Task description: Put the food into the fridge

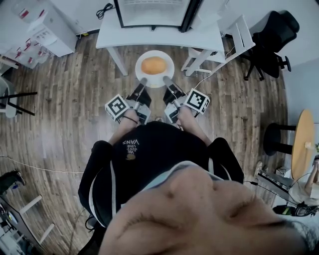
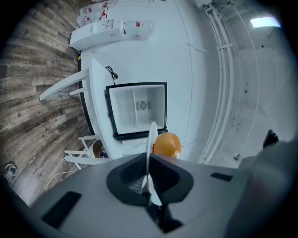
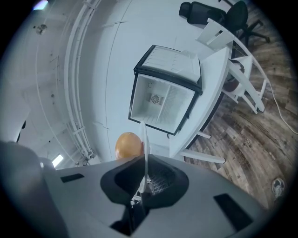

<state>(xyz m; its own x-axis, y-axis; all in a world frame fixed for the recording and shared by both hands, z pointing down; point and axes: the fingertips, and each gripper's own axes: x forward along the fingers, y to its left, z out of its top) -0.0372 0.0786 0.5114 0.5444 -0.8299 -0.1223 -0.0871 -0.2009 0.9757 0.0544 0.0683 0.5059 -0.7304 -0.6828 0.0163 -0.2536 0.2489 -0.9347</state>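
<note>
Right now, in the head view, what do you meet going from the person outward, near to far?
Left gripper and right gripper side by side, both shut on the plate's rim → white plate carrying the round orange food → white table → open fridge.

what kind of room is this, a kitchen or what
Probably an office or lab room, not a kitchen: a black office chair, a mini fridge standing open on a white table, and wood-plank floor.
</note>
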